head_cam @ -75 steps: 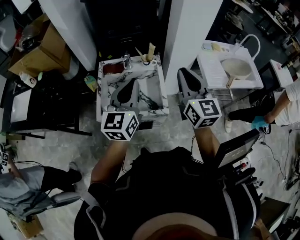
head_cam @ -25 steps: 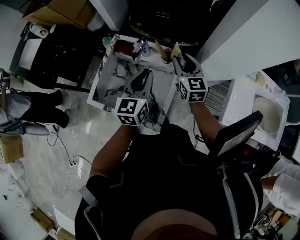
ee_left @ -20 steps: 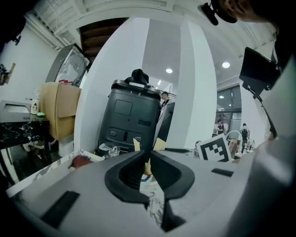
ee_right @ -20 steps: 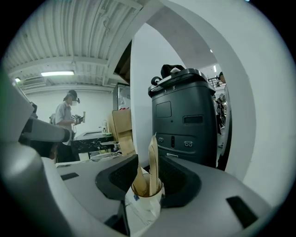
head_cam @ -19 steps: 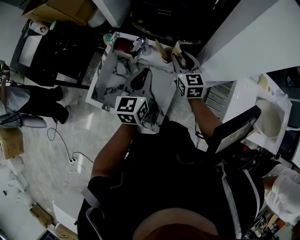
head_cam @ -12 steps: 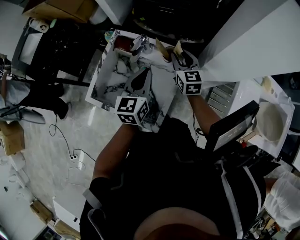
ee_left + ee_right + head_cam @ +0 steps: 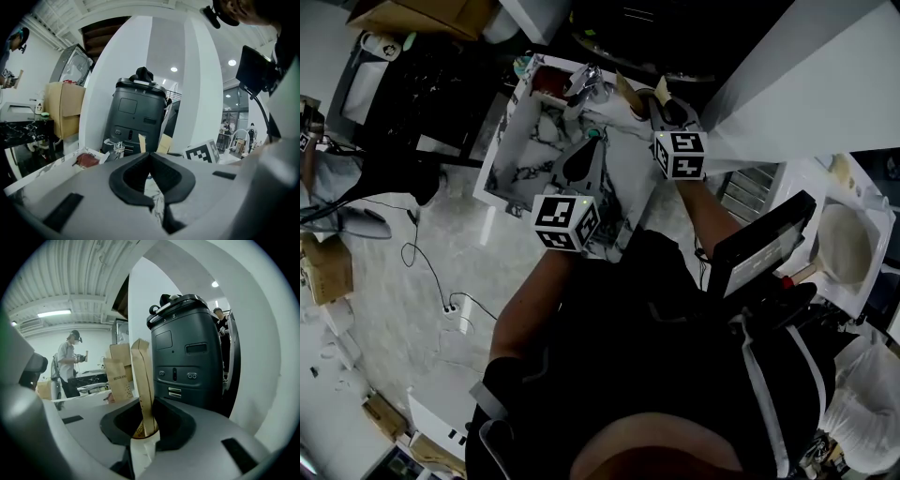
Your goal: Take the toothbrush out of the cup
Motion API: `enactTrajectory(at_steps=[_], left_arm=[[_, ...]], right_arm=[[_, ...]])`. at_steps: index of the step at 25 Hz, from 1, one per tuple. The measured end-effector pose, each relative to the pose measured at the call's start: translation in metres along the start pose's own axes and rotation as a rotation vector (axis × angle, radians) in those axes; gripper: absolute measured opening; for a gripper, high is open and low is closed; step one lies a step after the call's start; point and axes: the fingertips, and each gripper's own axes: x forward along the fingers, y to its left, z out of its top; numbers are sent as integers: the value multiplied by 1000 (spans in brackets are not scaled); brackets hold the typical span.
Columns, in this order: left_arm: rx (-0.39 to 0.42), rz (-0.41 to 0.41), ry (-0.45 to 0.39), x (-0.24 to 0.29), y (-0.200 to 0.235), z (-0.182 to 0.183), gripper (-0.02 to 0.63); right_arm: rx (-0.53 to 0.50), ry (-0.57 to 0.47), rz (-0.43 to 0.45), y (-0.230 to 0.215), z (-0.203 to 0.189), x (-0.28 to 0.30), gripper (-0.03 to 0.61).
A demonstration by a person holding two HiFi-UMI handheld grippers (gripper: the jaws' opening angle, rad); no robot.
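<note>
Two toothbrushes in brown paper sleeves stand in a cup at the back right corner of the marble basin. My right gripper has just been closing; its fingertips sit against both edges of the nearer toothbrush, just above the cup's rim. The second sleeve stands free to its left. Most of the cup is hidden under the gripper. Over the middle of the basin, my left gripper is shut with nothing in it.
A chrome faucet rises at the basin's back edge, with a red-brown thing in the back left corner. A dark grey machine stands close behind the cup. A white pillar flanks the right. A person stands far off.
The right gripper has come down and forward onto the sleeved toothbrush at the cup. The left gripper has stayed over the basin.
</note>
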Motion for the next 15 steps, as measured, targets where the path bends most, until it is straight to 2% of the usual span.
enactTrajectory(at_steps=[6, 15], left_arm=[[10, -20, -5, -9, -3, 6, 6], [25, -88, -21, -30, -8, 26, 6]], right_arm=[[9, -2, -29, -2, 3, -2, 63], [4, -89, -80, 7, 49, -28, 58]])
